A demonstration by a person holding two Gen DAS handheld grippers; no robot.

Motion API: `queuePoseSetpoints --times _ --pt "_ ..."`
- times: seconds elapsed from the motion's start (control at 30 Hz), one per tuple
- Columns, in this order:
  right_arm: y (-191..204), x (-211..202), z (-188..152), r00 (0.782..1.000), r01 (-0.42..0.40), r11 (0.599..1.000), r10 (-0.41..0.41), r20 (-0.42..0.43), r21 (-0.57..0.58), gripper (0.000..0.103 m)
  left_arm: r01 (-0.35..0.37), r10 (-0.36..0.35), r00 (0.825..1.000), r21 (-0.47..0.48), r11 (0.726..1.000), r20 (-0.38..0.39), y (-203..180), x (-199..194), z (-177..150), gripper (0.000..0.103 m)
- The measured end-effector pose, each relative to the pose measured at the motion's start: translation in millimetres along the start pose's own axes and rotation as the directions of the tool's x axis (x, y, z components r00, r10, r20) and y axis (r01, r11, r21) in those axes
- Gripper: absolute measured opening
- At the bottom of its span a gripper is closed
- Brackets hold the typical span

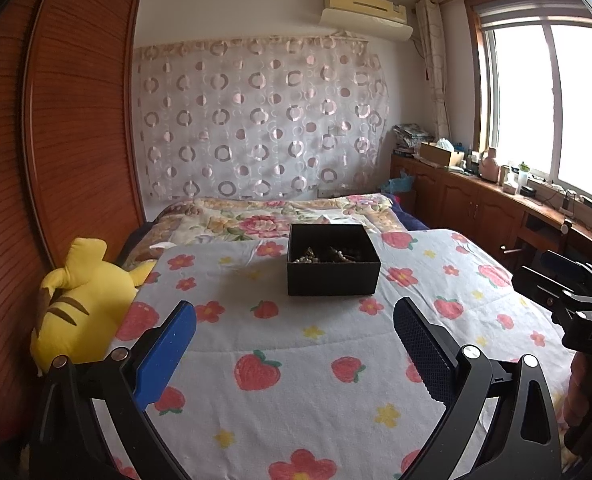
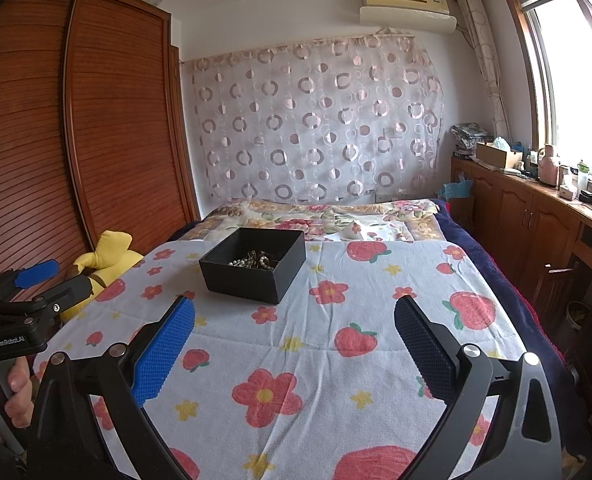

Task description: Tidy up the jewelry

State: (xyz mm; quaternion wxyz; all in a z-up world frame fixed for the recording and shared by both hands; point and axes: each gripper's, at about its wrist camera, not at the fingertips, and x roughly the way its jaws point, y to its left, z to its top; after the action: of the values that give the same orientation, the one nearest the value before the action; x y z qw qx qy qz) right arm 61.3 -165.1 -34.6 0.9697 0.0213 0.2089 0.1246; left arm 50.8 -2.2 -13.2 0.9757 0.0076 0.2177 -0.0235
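A black open box sits on the strawberry-print cloth on the bed, with a tangle of beaded jewelry inside. In the right wrist view the same box lies ahead and left, jewelry on its floor. My left gripper is open, well short of the box, nothing between its blue pads. My right gripper is open too, held above the cloth to the box's right. Each gripper shows at the edge of the other's view, held by a hand.
A yellow plush toy lies at the bed's left edge against the wooden wardrobe. A floral quilt covers the far bed. A low cabinet with bottles and boxes runs under the window on the right.
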Motion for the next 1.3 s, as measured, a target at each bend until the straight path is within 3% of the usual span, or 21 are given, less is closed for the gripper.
queuePoseSetpoints --times 1.3 --pt "0.6 0.0 -1.7 1.000 0.001 1.000 -0.001 0.005 0.004 0.101 0.009 -0.009 1.000 0.000 1.000 0.008 1.0 -1.6 -1.5 0.095"
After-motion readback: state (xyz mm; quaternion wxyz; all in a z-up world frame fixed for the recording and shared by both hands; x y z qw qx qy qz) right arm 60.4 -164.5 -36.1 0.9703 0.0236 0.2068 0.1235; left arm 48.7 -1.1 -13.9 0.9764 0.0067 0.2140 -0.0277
